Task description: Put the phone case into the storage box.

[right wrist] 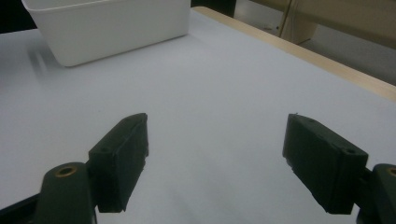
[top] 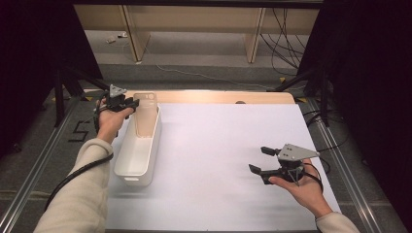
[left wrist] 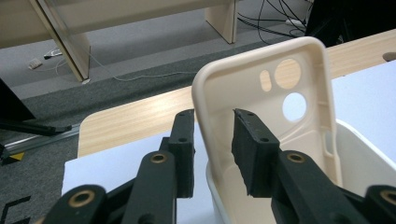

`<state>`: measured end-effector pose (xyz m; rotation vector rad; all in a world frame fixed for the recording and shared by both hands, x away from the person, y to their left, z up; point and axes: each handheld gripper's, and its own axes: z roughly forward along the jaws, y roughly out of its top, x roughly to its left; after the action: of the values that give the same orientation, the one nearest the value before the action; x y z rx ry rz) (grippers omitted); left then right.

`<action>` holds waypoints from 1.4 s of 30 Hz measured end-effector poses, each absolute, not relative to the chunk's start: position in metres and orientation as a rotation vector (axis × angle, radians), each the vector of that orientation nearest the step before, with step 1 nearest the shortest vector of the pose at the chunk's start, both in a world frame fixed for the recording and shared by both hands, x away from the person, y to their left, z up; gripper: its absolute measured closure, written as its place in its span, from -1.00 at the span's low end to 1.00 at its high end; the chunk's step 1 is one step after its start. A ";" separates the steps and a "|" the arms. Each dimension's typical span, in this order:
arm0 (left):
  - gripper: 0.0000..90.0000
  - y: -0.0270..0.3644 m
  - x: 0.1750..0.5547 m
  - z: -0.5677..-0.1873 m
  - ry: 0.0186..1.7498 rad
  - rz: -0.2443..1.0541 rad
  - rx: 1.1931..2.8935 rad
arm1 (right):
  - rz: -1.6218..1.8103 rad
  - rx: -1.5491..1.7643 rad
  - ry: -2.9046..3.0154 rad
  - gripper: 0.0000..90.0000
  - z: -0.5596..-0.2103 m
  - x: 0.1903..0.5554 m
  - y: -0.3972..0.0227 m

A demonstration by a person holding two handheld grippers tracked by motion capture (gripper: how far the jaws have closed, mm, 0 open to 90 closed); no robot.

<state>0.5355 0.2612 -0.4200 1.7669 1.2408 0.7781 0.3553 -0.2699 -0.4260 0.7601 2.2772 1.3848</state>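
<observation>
high view: cream plastic phone case (top: 145, 114) upright at the far end of the white rectangular plastic bin (top: 138, 150), left gripper (top: 127, 104) beside it. left gripper view: jaws straddle the case edge, slightly parted, pads not pressing. right gripper view: right gripper (right wrist: 217, 158) spread wide, empty, well apart from the bin.

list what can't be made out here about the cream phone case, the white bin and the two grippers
- Lower end of the cream plastic phone case: in the left gripper view the white rectangular plastic bin wall and the black jaws hide it.
- Left gripper: whether its pads press the case edge between them is unclear there; in the high view it is too small.
- Bin floor: the near wall hides it in the right gripper view.
- Right gripper: open, nothing between the jaws.
</observation>
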 end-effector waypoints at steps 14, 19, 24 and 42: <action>0.50 0.264 0.531 -0.411 1.224 0.792 1.746 | 1.385 0.759 2.279 -0.48 -0.426 0.355 -0.269; 0.45 0.266 0.527 -0.407 1.231 0.790 1.732 | 1.384 0.758 2.280 -0.48 -0.426 0.355 -0.269; 0.21 0.269 0.520 -0.402 1.245 0.769 1.691 | 1.384 0.760 2.279 -0.48 -0.426 0.355 -0.269; -0.64 0.263 0.490 -0.389 1.183 0.734 1.683 | 1.382 0.757 2.275 -0.48 -0.425 0.355 -0.269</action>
<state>0.4898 0.2635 -0.3888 1.6835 1.1827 0.7336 0.3552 -0.2690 -0.4253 0.7569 2.2749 1.3818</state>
